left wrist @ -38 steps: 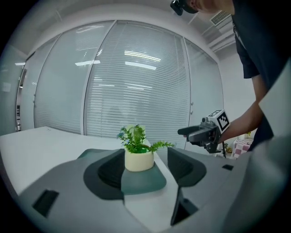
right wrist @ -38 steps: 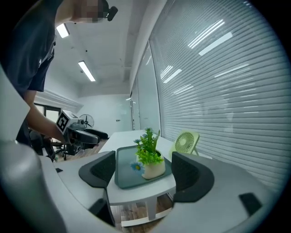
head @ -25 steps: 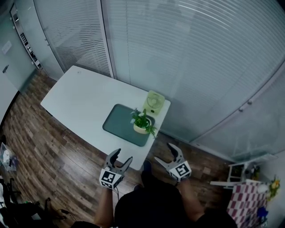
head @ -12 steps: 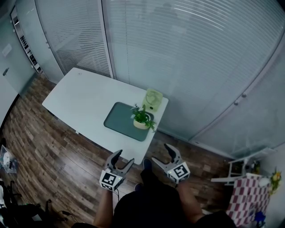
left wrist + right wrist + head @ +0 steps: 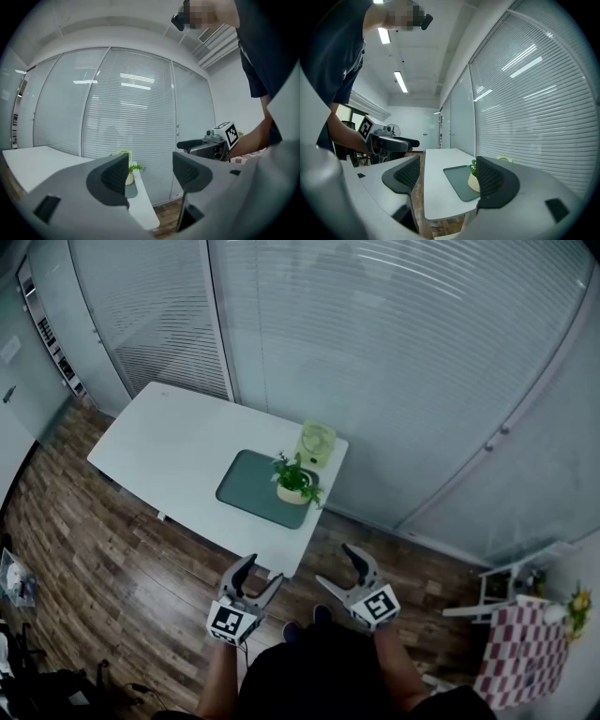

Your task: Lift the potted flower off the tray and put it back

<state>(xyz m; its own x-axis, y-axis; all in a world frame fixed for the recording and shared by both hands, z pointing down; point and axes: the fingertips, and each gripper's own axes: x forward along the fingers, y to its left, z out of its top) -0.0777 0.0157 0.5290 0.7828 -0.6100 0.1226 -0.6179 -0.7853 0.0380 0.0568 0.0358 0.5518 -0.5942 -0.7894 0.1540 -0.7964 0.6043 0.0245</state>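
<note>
A small potted flower (image 5: 294, 483) with green leaves in a cream pot stands on the right end of a dark green tray (image 5: 251, 487) on a white table (image 5: 178, 451). In the right gripper view the potted flower (image 5: 473, 178) and tray (image 5: 457, 179) lie ahead, partly behind a jaw. The left gripper view shows the potted flower (image 5: 131, 170) far off. My left gripper (image 5: 253, 578) and right gripper (image 5: 340, 569) are both open and empty, held well short of the table over the wooden floor.
A pale green round object (image 5: 317, 442) stands on the table behind the tray. Glass walls with blinds (image 5: 394, 362) run behind the table. A white stand and a checked cloth (image 5: 514, 652) are at the lower right. Wooden floor (image 5: 103, 559) surrounds the table.
The table and tray now sit slightly farther from me and higher in the head view; I have backed away a little. Both grippers stay open and low.
</note>
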